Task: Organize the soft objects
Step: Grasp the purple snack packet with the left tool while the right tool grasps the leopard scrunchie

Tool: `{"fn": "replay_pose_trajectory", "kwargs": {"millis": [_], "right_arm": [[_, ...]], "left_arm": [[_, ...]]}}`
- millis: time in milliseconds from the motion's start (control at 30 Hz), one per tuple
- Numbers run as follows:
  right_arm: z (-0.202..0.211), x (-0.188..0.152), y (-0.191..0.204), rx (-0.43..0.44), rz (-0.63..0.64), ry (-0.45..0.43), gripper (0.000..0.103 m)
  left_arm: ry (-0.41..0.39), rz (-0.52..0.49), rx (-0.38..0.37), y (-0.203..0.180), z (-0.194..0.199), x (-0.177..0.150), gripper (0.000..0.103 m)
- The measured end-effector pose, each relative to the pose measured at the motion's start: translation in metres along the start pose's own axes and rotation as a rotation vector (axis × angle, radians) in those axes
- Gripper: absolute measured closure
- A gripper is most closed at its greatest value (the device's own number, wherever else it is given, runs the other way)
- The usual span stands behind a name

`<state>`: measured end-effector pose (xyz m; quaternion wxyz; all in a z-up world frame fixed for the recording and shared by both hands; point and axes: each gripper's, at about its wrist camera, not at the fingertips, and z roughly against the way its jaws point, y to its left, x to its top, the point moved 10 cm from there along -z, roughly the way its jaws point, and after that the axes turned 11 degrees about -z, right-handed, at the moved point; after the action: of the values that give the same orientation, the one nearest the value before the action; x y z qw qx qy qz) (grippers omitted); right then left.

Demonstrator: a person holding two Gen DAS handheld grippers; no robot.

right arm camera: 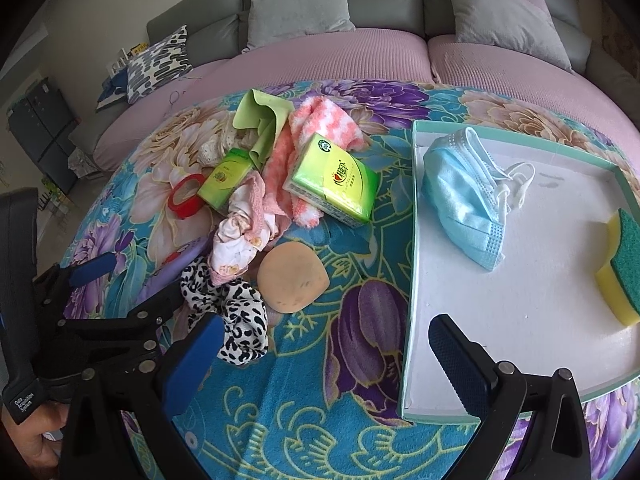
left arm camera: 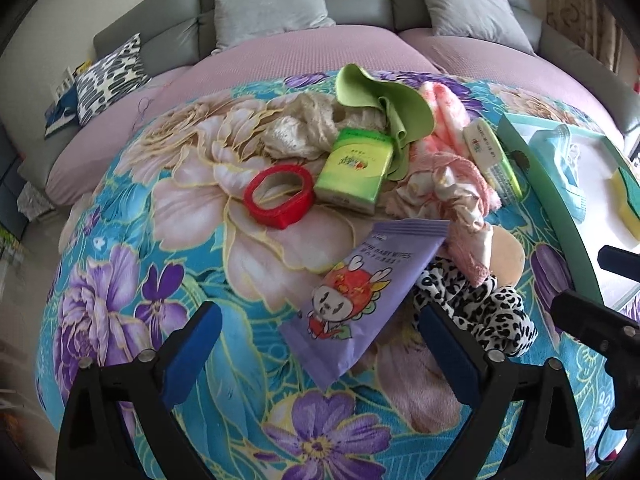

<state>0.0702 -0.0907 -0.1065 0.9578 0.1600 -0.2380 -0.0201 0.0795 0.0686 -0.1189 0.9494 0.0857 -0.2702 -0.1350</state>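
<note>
A pile of soft things lies on the floral blanket (left arm camera: pixel 192 208): a purple wipes pack (left arm camera: pixel 360 296), a leopard scrunchie (right arm camera: pixel 236 312), a beige puff (right arm camera: pixel 292 280), pink cloths (right arm camera: pixel 316 128), a green cloth (left arm camera: pixel 384 100), two green tissue packs (left arm camera: pixel 352 168) (right arm camera: pixel 332 180) and a red tape ring (left arm camera: pixel 280 194). A white tray (right arm camera: pixel 532 300) with a teal rim holds a blue face mask (right arm camera: pixel 464 196) and a yellow-green sponge (right arm camera: pixel 620 268). My left gripper (left arm camera: pixel 320 344) is open just before the wipes pack. My right gripper (right arm camera: pixel 324 344) is open and empty at the tray's near left corner.
A grey sofa with pink seat covers (right arm camera: pixel 320 56) and grey cushions (left arm camera: pixel 272 4) stands behind the blanket. A patterned pillow (left arm camera: pixel 108 76) lies at the left. A cream lace cloth (left arm camera: pixel 304 128) is in the pile. The left gripper shows at the lower left of the right wrist view (right arm camera: pixel 92 304).
</note>
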Motion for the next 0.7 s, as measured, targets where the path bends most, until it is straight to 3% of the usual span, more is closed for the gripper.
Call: {"fn": "replay_pose_trajectory", "kwargs": {"millis": [100,233,300,567,700], "right_arm": [[-0.003,-0.001,0.001,0.003,0.004,0.007,0.000],[-0.004,-0.002,0.003,0.007,0.011,0.010,0.000],[-0.004,-0.003,0.004,0.008,0.012,0.012,0.000],[-0.005,-0.004,0.007,0.010,0.022,0.015,0.000],[-0.006,-0.004,0.007,0.007,0.025,0.014,0.000]], "left_arm": [[-0.010,-0.028,-0.011,-0.005,-0.001,0.004,0.025],[-0.013,-0.059,-0.006,-0.009,-0.005,0.007,0.033],[-0.017,-0.069,-0.023,-0.012,-0.006,0.009,0.050],[-0.045,-0.085,-0.067,-0.020,0.002,0.012,0.075],[-0.057,-0.061,-0.083,-0.016,0.006,0.012,0.081]]}}
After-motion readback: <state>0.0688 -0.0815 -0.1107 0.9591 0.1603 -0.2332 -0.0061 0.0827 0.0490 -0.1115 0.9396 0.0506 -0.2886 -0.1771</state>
